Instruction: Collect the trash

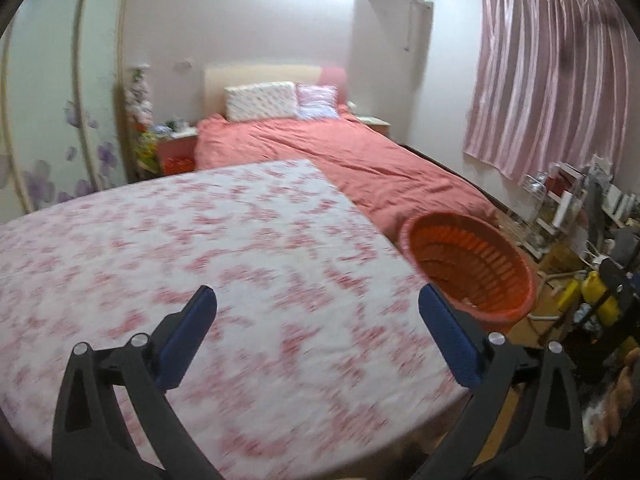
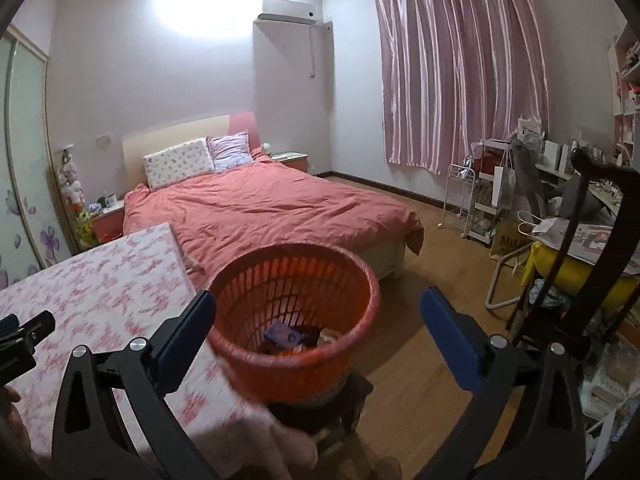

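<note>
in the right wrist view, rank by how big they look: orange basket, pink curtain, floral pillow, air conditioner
1. pink curtain
2. orange basket, though nearness to the camera inflates it
3. floral pillow
4. air conditioner, close to the pillow

left gripper (image 1: 318, 304): over table (image 1: 200, 260) | basket (image 1: 468, 268) to its right, just off the table edge | bed (image 1: 360, 160) beyond, pillows (image 1: 260, 100) at far end | right gripper (image 2: 318, 308): basket just ahead, trash (image 2: 296, 336) inside | table to its left | curtain (image 2: 460, 80) far right
</note>
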The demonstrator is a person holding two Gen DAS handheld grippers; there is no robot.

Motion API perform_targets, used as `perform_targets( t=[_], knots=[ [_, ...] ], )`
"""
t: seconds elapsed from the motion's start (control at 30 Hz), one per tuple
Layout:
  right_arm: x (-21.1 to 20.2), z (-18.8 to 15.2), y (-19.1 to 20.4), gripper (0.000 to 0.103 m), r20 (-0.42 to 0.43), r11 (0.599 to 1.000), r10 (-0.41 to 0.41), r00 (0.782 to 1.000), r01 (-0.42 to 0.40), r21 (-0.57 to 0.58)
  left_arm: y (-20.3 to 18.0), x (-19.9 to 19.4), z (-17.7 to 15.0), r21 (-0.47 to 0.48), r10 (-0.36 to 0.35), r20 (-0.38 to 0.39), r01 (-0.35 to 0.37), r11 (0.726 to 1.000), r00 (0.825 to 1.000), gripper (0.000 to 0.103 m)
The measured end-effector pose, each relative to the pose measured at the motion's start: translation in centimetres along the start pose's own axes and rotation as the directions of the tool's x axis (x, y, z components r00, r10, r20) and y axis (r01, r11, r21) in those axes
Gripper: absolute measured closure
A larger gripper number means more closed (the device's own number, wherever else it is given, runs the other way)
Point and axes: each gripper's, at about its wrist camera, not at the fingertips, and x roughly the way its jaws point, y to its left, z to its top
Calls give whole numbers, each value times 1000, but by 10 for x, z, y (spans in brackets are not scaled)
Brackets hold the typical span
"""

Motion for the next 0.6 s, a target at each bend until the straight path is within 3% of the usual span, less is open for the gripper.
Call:
perform_targets(
  t=[0.23,0.43,0.6],
  knots=[
    [-47,-18,35,2,69,996,-24,997,30,-82,23,-62,-31,-55,137,70,-134,989,988,4],
    [-62,-30,54,2,91,989,-47,995,59,-132,35,-80,-51,-100,172,65,-165,981,983,4],
    [-63,-35,62,2,44,991,-53,998,58,-122,35,-88,-63,-94,212,73,-205,974,974,4]
  ],
)
